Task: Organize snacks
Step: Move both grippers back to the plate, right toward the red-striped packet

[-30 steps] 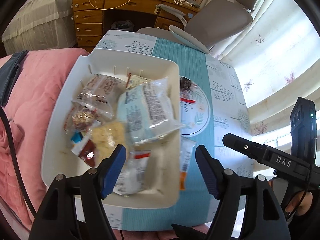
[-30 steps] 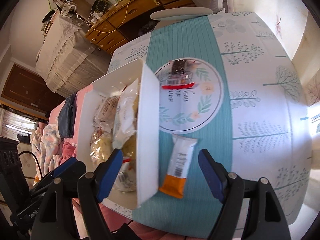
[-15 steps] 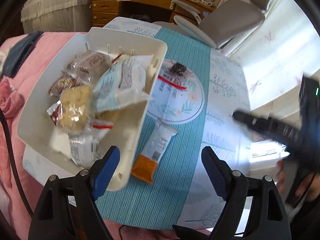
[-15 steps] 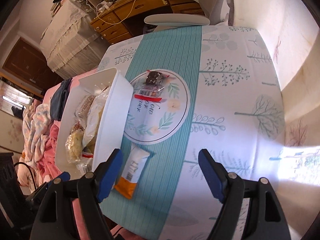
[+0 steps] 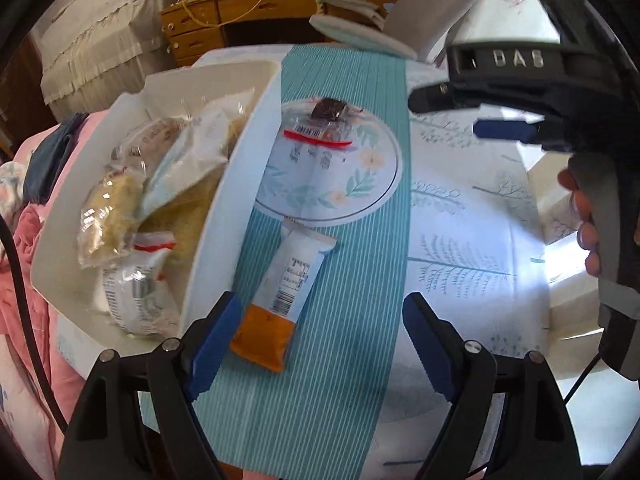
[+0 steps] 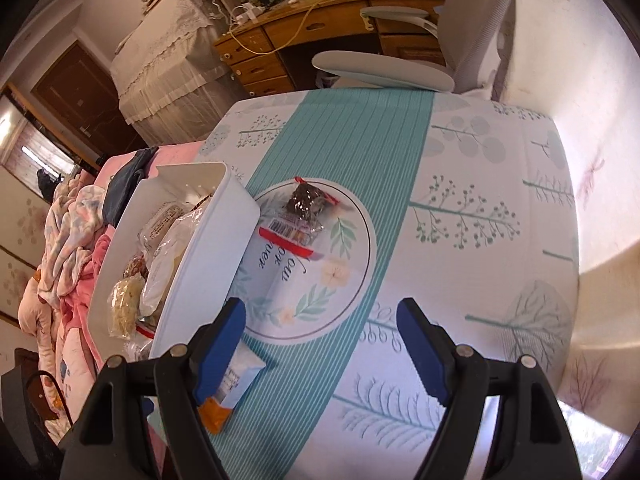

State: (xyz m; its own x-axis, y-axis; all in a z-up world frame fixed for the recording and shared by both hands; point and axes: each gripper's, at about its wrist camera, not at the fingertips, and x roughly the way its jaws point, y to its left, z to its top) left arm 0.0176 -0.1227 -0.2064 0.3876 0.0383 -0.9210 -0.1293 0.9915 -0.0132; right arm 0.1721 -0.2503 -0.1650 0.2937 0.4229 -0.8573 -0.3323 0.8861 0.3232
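Status of task, as judged from both wrist views: mostly complete, not finished

Sorted:
- White rectangular plastic bin [image 5: 216, 216] at the left edge of the bench, holding several clear-wrapped snack packets [image 5: 120, 216], piled loosely and overlapping
- Contents partly hidden by the bin wall in the right wrist view; exact count not readable

Outstanding:
- White-and-orange foil-wrapped snack bar [image 5: 282, 292], flat on the teal striped runner [image 5: 332, 380] just beside the bin's near long wall, orange end toward the camera
- Clear packet with a red stripe, a barcode and a dark chunk of food inside [image 5: 324, 128], flat on the round floral print [image 6: 344, 280] in the middle of the tablecloth, farther back and next to the same bin wall
- Two items therefore left outside the bin

Left claw [image 5: 320, 340]:
- Blue pads spread wide, nothing between them under pressure, nothing held
- Aimed steeply down at the bench; orange end of the bar just inside the left pad, contact not confirmed

Right claw [image 6: 320, 344]:
- Blue pads spread wide, empty
- White end of the bar partly behind the left pad; no grip on it
- Seen also in the left wrist view, upper right, carried by a hand [image 5: 584, 216]

Probable next step: pickup of the bar, nearest to both claws
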